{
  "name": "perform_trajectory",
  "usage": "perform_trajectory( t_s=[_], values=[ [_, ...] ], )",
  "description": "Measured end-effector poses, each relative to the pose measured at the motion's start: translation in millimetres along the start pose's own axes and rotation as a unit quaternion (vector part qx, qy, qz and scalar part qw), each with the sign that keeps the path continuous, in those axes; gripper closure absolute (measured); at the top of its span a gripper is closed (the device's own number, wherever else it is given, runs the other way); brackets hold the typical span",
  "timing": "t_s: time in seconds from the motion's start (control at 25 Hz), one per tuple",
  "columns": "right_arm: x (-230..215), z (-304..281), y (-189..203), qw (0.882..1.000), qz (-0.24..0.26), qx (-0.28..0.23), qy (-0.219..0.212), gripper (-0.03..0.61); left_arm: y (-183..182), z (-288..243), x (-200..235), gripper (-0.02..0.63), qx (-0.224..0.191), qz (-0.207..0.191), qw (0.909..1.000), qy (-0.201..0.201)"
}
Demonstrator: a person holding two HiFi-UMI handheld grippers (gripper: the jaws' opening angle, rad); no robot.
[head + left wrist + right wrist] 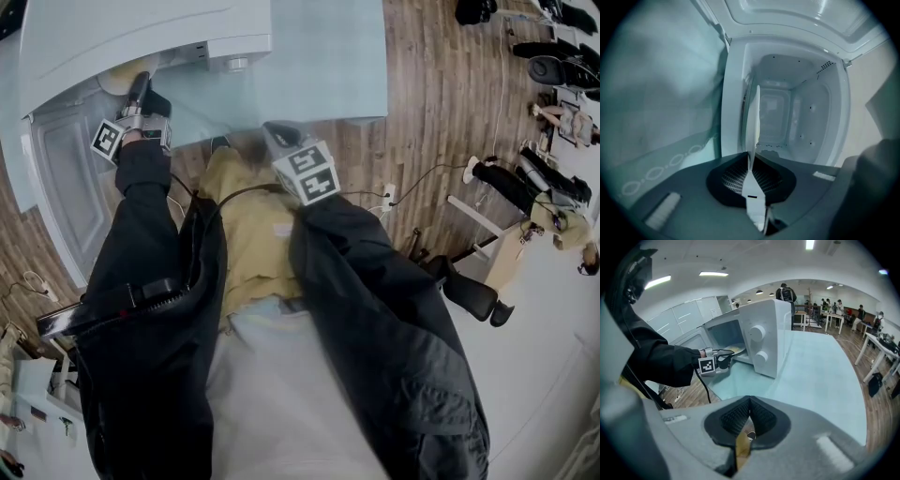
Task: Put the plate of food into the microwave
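1. The plate (752, 122) is inside the cavity of the microwave (787, 117), seen edge-on; whether it rests on the cavity floor cannot be told
2. Handling, judged: stiff, smooth and breakable, and heavy at the far side when carried by one edge. Take hold at the rim nearest the opening and keep it level so the food does not slide
3. The left gripper (751, 161) has its jaws nearly together, pinching the plate's near rim
4. The right gripper (749, 401) has its jaws together on nothing, near the table (820, 371) edge, well apart from the microwave
5. The door (66, 187) stands open
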State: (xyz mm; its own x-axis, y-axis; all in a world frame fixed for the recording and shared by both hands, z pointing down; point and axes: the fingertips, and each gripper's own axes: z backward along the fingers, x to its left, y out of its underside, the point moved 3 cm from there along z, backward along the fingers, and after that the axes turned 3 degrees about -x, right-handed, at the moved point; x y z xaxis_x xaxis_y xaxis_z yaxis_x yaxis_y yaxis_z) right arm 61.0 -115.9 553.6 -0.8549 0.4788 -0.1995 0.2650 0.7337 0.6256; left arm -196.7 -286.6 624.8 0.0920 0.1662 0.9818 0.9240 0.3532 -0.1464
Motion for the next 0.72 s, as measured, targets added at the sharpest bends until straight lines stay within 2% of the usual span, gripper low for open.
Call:
perform_trajectory(
  t_s=[0.28, 0.4, 0.52, 0.64, 0.72],
  values=[
    [-5, 2, 4, 1.000, -0.001, 0.000, 0.002, 0.577, -4, -12, 2, 0.578, -0.008, -0.021, 0.9997, 0.000],
    [-5, 5, 4, 1.000, 0.001, -0.002, 0.003, 0.577, -1, -12, -3, 0.536, -0.005, -0.033, 0.9994, 0.009],
    [-3, 5, 2, 1.000, 0.004, -0.004, 0.000, 0.577, 7, -9, -6, 0.467, 0.012, -0.052, 0.9985, 0.011],
    [3, 6, -3, 1.000, 0.014, -0.014, -0.008, 0.577, 17, 5, -7, 0.449, 0.024, -0.073, 0.9970, -0.001],
    [8, 8, -12, 0.999, 0.024, -0.030, -0.012, 0.577, 26, 18, -9, 0.461, 0.033, -0.100, 0.9944, -0.012]
  ],
)
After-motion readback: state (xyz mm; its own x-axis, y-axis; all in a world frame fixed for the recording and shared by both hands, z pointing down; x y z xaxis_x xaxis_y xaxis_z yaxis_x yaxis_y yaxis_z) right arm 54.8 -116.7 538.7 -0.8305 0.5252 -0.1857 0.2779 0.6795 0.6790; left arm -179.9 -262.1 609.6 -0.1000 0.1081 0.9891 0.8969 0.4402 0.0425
